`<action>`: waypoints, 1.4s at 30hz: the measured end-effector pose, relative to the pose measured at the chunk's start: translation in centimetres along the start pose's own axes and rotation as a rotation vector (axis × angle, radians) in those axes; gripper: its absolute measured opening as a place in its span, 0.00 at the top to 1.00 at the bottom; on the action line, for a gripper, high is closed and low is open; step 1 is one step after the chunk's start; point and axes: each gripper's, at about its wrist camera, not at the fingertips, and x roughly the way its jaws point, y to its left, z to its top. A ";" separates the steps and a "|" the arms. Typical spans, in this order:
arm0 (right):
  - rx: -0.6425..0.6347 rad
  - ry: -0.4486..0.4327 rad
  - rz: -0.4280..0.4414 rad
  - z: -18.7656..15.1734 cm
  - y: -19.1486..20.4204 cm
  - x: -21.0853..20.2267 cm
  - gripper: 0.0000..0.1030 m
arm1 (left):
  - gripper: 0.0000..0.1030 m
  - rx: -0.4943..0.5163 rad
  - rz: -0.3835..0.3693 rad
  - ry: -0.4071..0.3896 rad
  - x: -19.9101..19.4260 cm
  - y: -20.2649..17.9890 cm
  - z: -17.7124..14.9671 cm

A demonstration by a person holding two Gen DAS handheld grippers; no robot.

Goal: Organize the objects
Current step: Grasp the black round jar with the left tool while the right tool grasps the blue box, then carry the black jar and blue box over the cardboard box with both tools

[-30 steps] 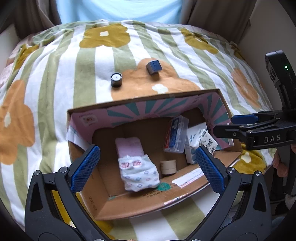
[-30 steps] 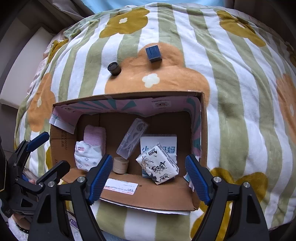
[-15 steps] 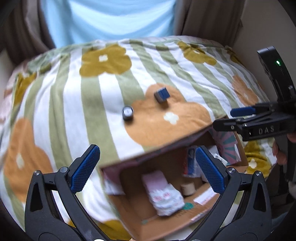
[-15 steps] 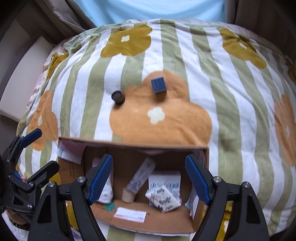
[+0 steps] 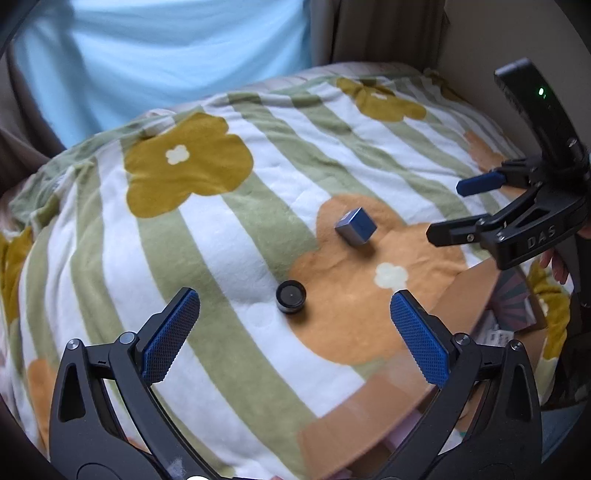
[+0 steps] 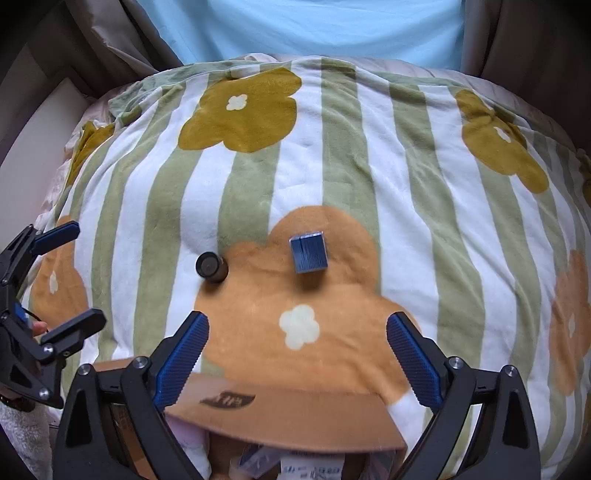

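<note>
A small black cylinder (image 5: pixel 291 296) and a small blue box (image 5: pixel 355 225) lie on the striped flowered blanket (image 5: pixel 229 258); both also show in the right wrist view, the cylinder (image 6: pixel 211 266) left of the blue box (image 6: pixel 308 252). My left gripper (image 5: pixel 295 332) is open and empty, with the cylinder just beyond the gap between its fingers. My right gripper (image 6: pixel 295 354) is open and empty, short of the blue box. The cardboard box (image 6: pixel 280 417) lies below both grippers, its contents mostly hidden.
The right gripper (image 5: pixel 517 225) shows at the right edge of the left wrist view; the left gripper (image 6: pixel 37 314) shows at the left edge of the right wrist view. A light blue pillow (image 6: pixel 306 26) lies at the bed's far end.
Both grippers have moved forward, away from the cardboard box and over the blanket. The cylinder and blue box are now closer. Both grippers stay open.
</note>
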 end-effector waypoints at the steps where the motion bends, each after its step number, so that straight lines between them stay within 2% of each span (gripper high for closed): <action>1: 0.012 0.001 0.002 0.3 -0.1 0.6 0.06 | 0.00 0.003 -0.018 0.010 1.0 0.4 0.0; 7: 0.099 0.030 0.011 2.2 -1.2 4.1 0.06 | 0.00 0.007 -0.095 0.057 6.9 2.0 -0.5; 16: 0.130 0.151 -0.049 4.1 -2.1 9.5 0.06 | 0.01 0.110 -0.072 0.094 12.6 1.4 -1.8; 21: 0.154 0.194 -0.064 4.3 -2.3 12.1 0.06 | 0.15 0.135 -0.073 0.093 14.3 0.9 -2.0; 22: 0.172 0.196 -0.068 4.4 -2.4 12.4 0.06 | 0.21 0.138 -0.072 0.094 14.5 0.9 -2.0; 24: 0.180 0.195 -0.075 4.4 -2.4 12.8 0.11 | 0.29 0.143 -0.065 0.093 14.8 0.9 -2.2; 27: 0.189 0.207 -0.085 4.3 -2.5 13.4 0.28 | 0.39 0.140 -0.073 0.086 15.0 1.0 -2.3; 29: 0.195 0.215 -0.084 4.3 -2.6 13.6 0.42 | 0.52 0.139 -0.079 0.094 15.4 1.1 -2.5; 32: 0.198 0.212 -0.086 4.3 -2.8 13.6 0.48 | 0.60 0.154 -0.078 0.102 15.8 0.9 -2.9; 33: 0.187 0.211 -0.094 4.3 -2.7 13.6 0.49 | 0.61 0.156 -0.081 0.105 15.8 0.9 -3.1; 38: 0.177 0.213 -0.078 4.1 -2.3 13.6 0.68 | 0.68 0.159 -0.087 0.115 16.0 0.7 -3.3; 42: 0.167 0.209 -0.091 3.9 -2.1 13.4 0.69 | 0.69 0.147 -0.095 0.116 15.8 0.8 -3.3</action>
